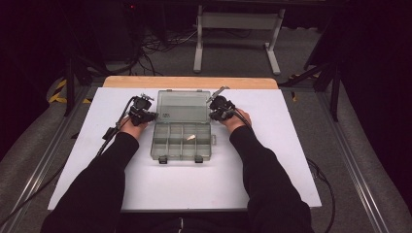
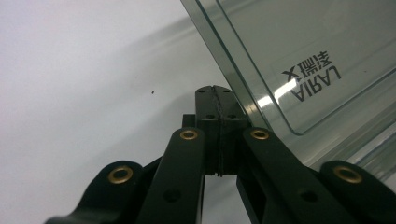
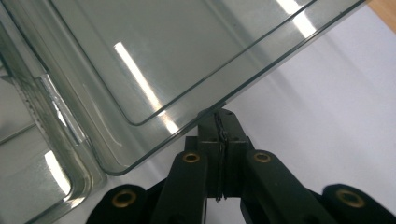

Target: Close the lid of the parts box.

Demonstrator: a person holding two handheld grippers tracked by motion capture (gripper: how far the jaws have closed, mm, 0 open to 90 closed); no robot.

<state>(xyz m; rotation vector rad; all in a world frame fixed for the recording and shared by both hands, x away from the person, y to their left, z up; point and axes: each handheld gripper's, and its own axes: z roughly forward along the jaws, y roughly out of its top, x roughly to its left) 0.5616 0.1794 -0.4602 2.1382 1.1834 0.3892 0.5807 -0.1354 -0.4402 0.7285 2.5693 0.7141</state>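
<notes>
From the high view we see a clear plastic box lying open near the middle of the white board, a little toward its far edge. Its lid is folded back flat toward the far edge, and the tray with its dividers lies nearer the person. A small pale piece sits in one of the middle compartments; it is too small for us to say what it is. The left gripper rests just beside the left edge of the lid, and the right gripper just beside its right edge. Both forearms in black sleeves come in from the near edge of the board, one on either side of the box.

In the left gripper view, we see the left gripper with its jaws pressed together and nothing between them. The tips lie low over the white board, just beside the lid's edge, which carries a printed label. Whether they touch the lid we cannot tell.

In the right gripper view, the right gripper also has its jaws pressed together, pinching nothing. Its tips sit right at the lid's rim, seemingly just under it, close to a rounded corner.
</notes>
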